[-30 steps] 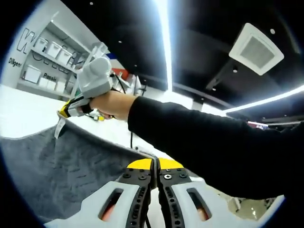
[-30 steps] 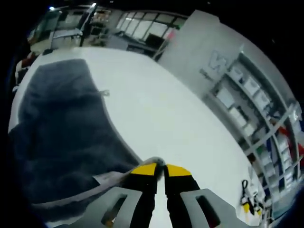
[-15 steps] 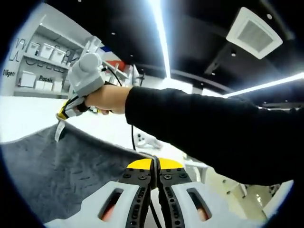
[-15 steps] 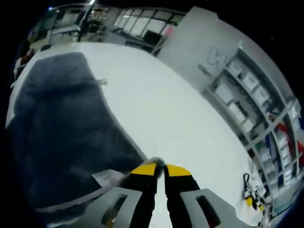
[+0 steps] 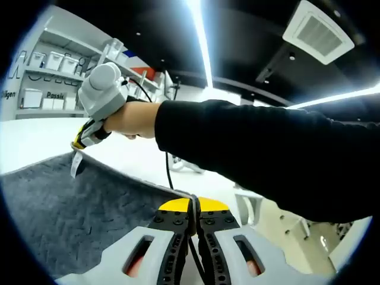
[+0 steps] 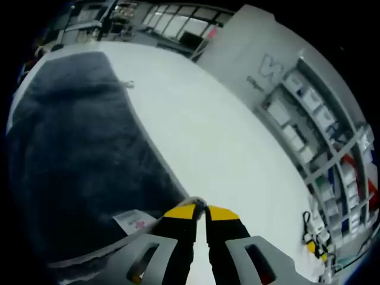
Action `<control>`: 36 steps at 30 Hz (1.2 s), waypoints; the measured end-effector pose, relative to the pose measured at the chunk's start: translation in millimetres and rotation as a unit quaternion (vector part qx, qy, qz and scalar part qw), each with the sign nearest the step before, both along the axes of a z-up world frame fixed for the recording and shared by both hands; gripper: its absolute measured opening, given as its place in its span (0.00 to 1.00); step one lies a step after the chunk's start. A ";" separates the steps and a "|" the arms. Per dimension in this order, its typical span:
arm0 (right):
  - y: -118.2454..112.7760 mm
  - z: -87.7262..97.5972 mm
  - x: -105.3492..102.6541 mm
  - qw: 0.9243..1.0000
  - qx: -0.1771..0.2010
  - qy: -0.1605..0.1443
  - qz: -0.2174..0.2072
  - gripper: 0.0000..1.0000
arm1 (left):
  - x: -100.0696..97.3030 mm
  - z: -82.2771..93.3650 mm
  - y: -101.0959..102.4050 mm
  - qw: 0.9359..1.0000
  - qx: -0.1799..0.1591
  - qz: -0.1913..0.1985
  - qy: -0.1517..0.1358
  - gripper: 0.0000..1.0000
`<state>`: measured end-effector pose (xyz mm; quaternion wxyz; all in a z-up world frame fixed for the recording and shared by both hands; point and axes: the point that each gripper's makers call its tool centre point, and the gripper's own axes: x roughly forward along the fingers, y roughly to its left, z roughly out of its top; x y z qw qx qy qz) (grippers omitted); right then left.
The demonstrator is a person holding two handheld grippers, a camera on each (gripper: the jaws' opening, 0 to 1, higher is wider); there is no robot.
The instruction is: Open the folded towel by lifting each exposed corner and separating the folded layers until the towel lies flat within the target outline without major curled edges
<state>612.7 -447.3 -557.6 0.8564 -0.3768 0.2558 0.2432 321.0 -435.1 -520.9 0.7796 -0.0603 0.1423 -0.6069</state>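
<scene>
A dark grey towel (image 5: 77,202) stretches taut between both grippers in the left gripper view. My left gripper (image 5: 193,205) is shut on the towel's edge near one corner. Held by a person's hand in a black sleeve (image 5: 249,154), the right gripper (image 5: 80,141) pinches the far corner, where a white label (image 5: 75,163) hangs. In the right gripper view the towel (image 6: 71,160) spreads over the white table (image 6: 219,136), and my right gripper (image 6: 200,209) is shut on its corner beside the label (image 6: 134,221).
Shelves with white boxes (image 6: 309,119) line the wall past the table. A small black and yellow tool (image 6: 309,234) lies on the table's far right. A cable (image 5: 168,172) hangs below the hand. Ceiling lights (image 5: 199,35) run overhead.
Both grippers keep their hold on the towel. The held edge has sunk closer to the table, and the towel spreads wider and flatter in the right gripper view.
</scene>
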 end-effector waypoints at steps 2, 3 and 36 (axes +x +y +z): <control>0.3 -4.1 2.4 1.000 -0.006 -0.001 0.002 0.02 | 2.7 -1.6 -0.3 1.000 0.002 0.002 0.002 0.00; 0.3 -6.0 2.2 1.000 -0.009 -0.003 0.002 0.02 | 4.4 -2.2 -0.2 1.000 0.002 0.003 0.004 0.00; -19.0 -34.0 3.0 1.000 0.010 -0.009 -0.019 0.04 | 10.0 -28.0 -23.6 0.998 0.016 0.012 0.053 0.07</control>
